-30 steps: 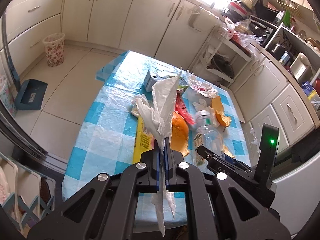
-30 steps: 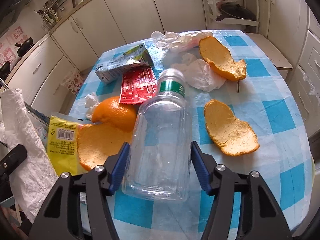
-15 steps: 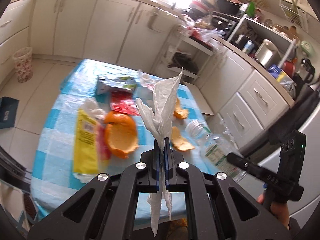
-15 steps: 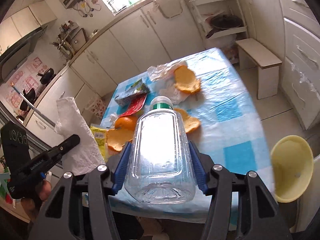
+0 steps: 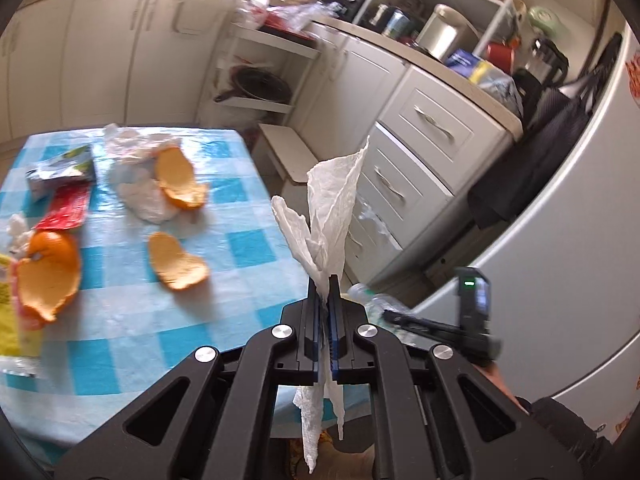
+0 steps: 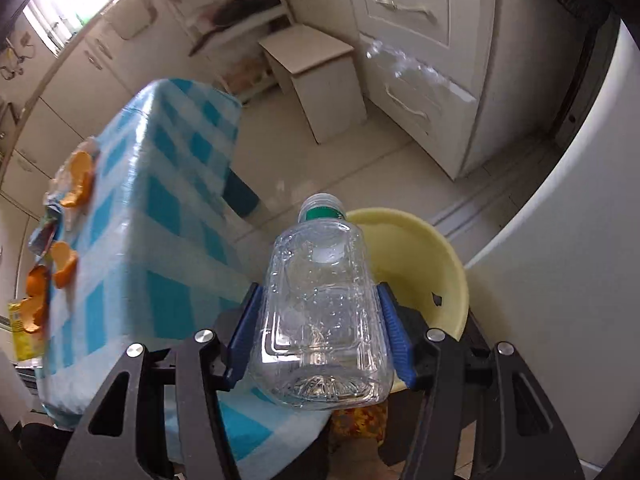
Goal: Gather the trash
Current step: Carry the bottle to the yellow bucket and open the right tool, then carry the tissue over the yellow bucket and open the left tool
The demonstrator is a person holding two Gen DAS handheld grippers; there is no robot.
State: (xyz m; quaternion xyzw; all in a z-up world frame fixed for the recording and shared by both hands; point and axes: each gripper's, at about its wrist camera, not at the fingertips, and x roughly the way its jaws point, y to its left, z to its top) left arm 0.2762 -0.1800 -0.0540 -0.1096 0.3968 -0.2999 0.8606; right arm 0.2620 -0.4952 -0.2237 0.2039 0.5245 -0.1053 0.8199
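Observation:
My left gripper (image 5: 325, 280) is shut on a crumpled white paper towel (image 5: 332, 216) that sticks up above the fingers and hangs below them. It is near the table's right edge. My right gripper (image 6: 320, 304) is shut on a clear empty plastic bottle (image 6: 322, 312) with a green neck band, held over a round yellow bin (image 6: 420, 264) on the floor beside the table. In the left wrist view the right gripper (image 5: 440, 326) and the bottle's neck (image 5: 368, 296) show at the lower right. Orange peels (image 5: 176, 256) lie on the blue checked tablecloth (image 5: 248, 248).
On the table also lie a red wrapper (image 5: 64, 210), a crushed carton (image 5: 60, 170), white plastic bags (image 5: 136, 196) and a yellow packet (image 5: 8, 320). A small white stool (image 6: 316, 76), drawer cabinets (image 6: 416, 52) and a white fridge (image 6: 560, 280) surround the bin.
Both grippers have swung right, away from the table's middle. The right one has carried the bottle off the table to above the yellow bin. The left still grips the paper towel.

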